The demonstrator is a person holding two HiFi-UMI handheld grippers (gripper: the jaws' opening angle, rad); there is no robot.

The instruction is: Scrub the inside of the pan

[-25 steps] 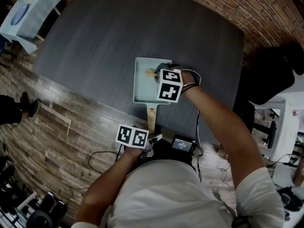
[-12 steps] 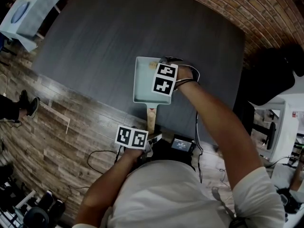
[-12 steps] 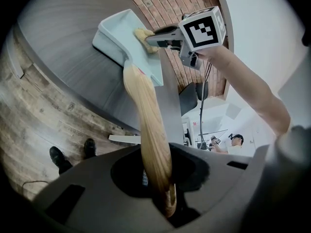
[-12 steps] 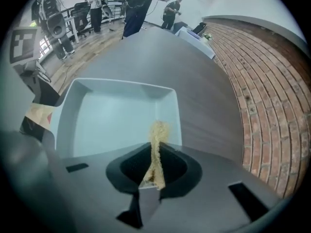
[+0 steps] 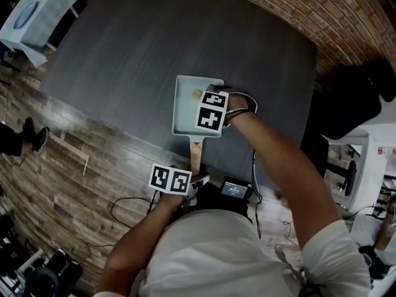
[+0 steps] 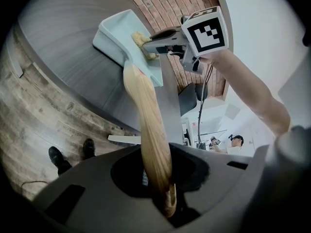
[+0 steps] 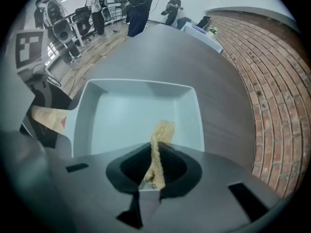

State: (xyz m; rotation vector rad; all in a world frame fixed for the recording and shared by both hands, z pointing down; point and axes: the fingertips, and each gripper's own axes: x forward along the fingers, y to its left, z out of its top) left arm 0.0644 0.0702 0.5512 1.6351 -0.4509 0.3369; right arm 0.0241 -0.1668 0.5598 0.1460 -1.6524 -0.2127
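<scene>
Pale blue square pan point(image 5: 185, 113) flat on the dark table point(image 5: 136, 42), wooden handle point(image 6: 146, 115) sticking out from the pan's near side. Inside the pan, toward its right side, a tan scrubber point(image 7: 161, 130) pinched tight between the jaws of the right gripper point(image 7: 154, 176), aimed steeply down at the pan's floor; contact with the floor not clear. At the outer end of the pan's handle, left gripper point(image 6: 164, 198) clamped around the wood; beyond the pan's far side, more table, then a brick wall point(image 5: 266, 5).

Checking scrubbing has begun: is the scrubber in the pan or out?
In: the scrubber, pinched by the right tool, hangs within the pan's walls; contact with its floor unclear.
</scene>
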